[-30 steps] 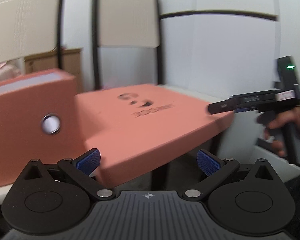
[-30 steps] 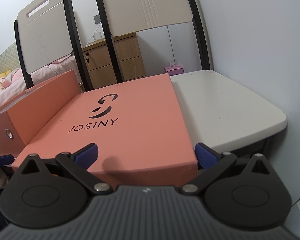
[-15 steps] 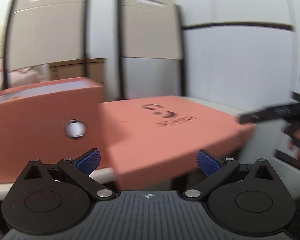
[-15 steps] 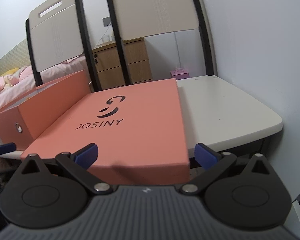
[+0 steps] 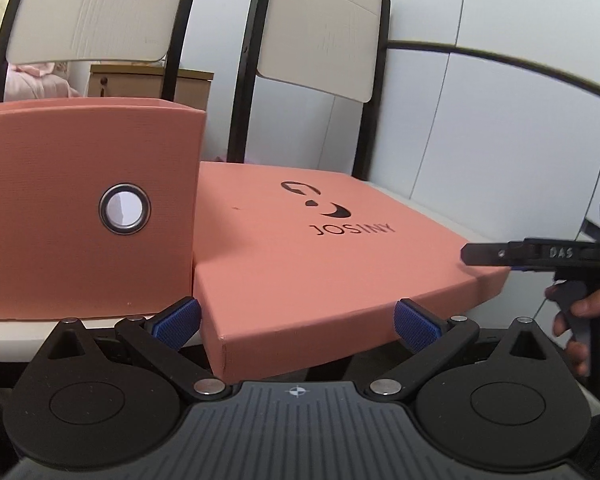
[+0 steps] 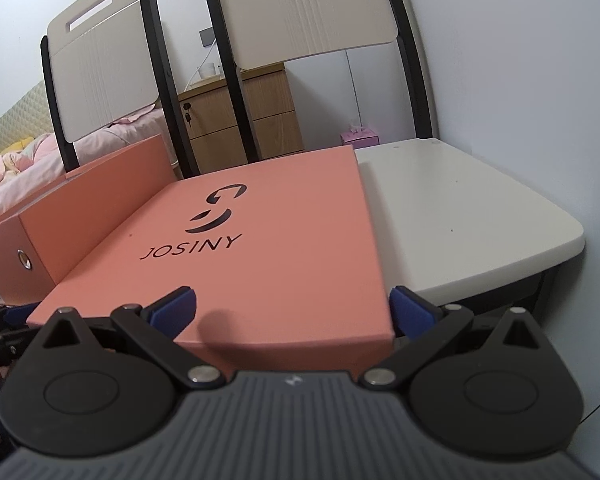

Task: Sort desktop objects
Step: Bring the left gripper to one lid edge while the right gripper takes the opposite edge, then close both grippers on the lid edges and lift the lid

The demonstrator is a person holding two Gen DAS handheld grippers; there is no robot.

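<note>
Nearest the lens in each wrist view sit the tool's own blue-padded tongs. The left gripper (image 5: 297, 316) has its tongs spread wide and holds nothing; it faces the near corner of the flat salmon lid (image 5: 300, 248), which falls between the pads without touching them. The right gripper (image 6: 292, 310) is likewise spread and empty, squared up to the lid's (image 6: 268, 240) near edge, probably to take that edge from the front.

The lid, printed JOSINY, lies logo-up on the white tabletop (image 6: 460, 216), its near end jutting past the tabletop's front edge, which leaves it easy to pinch. Just beside it, on the left, stands the taller salmon box (image 5: 84, 208) with a metal eyelet; the two look to be touching along one side. The box's top is open, but its inside is hidden by its wall. No smaller desktop things show, so how far the sorting stands cannot be judged.

Behind the tabletop's far edge two chair backs (image 6: 100, 64) rise, cut off above.
</note>
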